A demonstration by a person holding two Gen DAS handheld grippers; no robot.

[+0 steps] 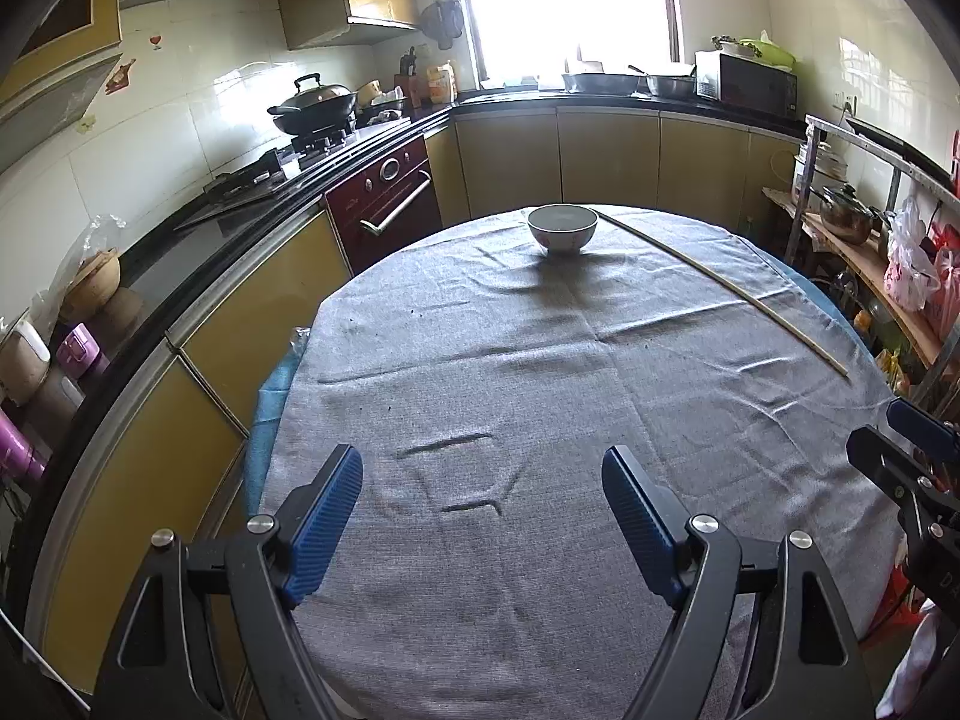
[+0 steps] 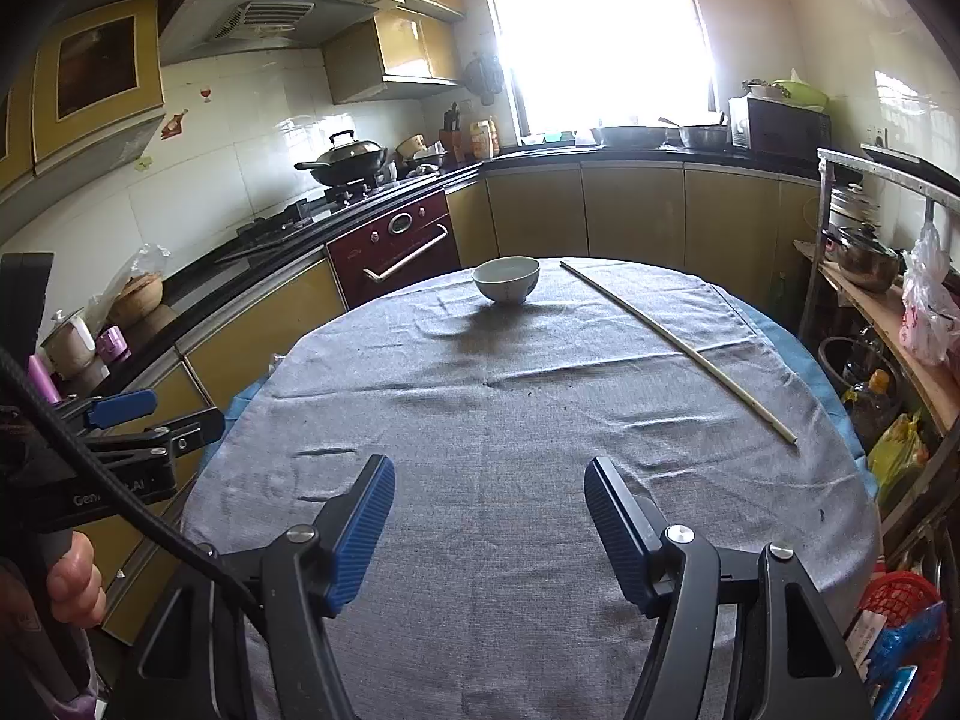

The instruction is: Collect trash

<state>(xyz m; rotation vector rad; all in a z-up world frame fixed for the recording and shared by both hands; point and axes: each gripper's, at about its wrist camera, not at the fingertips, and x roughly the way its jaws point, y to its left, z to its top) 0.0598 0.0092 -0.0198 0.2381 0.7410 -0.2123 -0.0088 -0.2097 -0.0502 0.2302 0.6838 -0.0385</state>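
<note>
Your left gripper (image 1: 483, 516) hangs over the near part of the round table draped in wrinkled grey cloth (image 1: 540, 372), its blue ribbed fingers (image 1: 327, 516) spread wide with nothing between them; your right gripper (image 2: 489, 525) is held beside it over the same cloth (image 2: 510, 396), jaws likewise wide apart and empty; straight ahead of both, near the table's far edge, stands a white ceramic bowl with a faint red pattern (image 1: 562, 228), upright, its contents not discernible; a long thin pale stick (image 1: 720, 285) lies flat on the cloth ahead and to the right of your grippers, running from beside the bowl (image 2: 507, 279) toward the right-hand edge (image 2: 684, 343); small dark specks (image 1: 390, 405) dot the cloth ahead and left of your left gripper.
</note>
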